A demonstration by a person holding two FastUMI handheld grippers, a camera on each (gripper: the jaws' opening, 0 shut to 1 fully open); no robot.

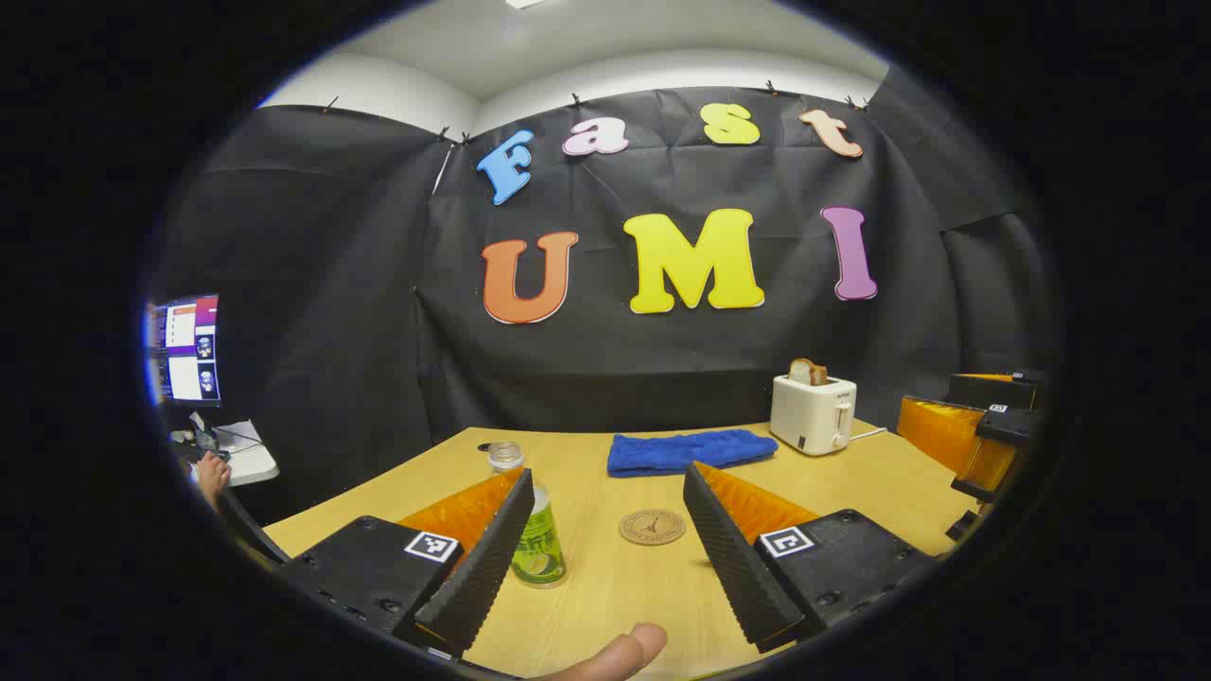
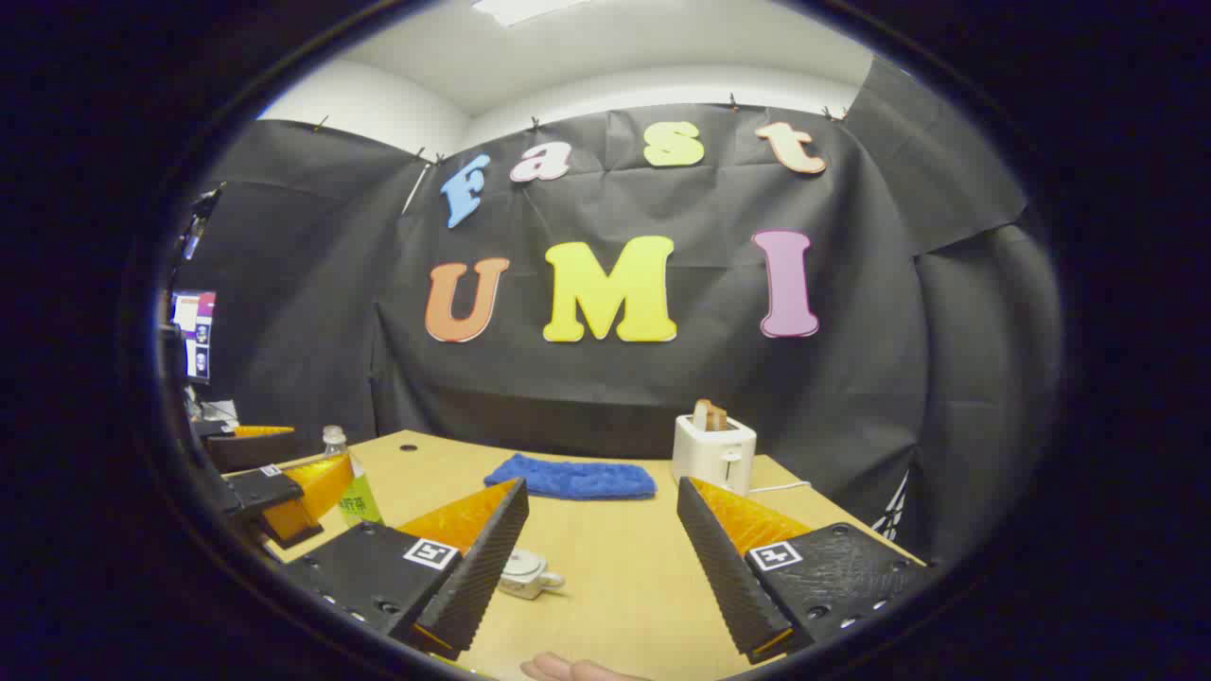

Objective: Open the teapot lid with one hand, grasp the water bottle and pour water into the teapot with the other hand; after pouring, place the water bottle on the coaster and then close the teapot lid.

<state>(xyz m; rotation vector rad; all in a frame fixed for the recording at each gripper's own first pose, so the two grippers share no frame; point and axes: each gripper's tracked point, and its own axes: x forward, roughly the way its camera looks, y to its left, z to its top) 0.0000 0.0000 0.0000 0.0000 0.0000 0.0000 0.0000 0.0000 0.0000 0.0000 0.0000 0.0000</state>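
A: Where do your two hand-held grippers stand?

B: Your left hand-held gripper point(image 1: 605, 558) hangs above the table point(image 1: 851, 482) with its jaws spread wide and nothing between them. Your right hand-held gripper point(image 2: 601, 567) is just as wide apart and also empty.

A: And the water bottle?

B: In the left gripper view, the water bottle point(image 1: 535, 530) stands upright on the table, partly hidden behind your left finger, with no cap on its neck. A small dark round thing point(image 1: 484, 446) lies farther back on the table; I cannot tell what it is. In the right gripper view the bottle sits far to the left, just beside your other gripper.

A: The coaster?

B: The coaster point(image 1: 652, 527) lies flat on the table near the bottle, to its right, between your left gripper's fingers as that camera sees it. They are not touching.

A: The teapot?

B: In the right gripper view, the teapot point(image 2: 525, 572) is a small white pot on the table, half hidden behind your right gripper's left finger. I cannot tell how its lid sits.

A: Anything else on the table?

B: A folded blue cloth point(image 1: 689, 450) lies towards the back, and a white toaster point(image 1: 813, 412) with bread sticking up stands to its right.
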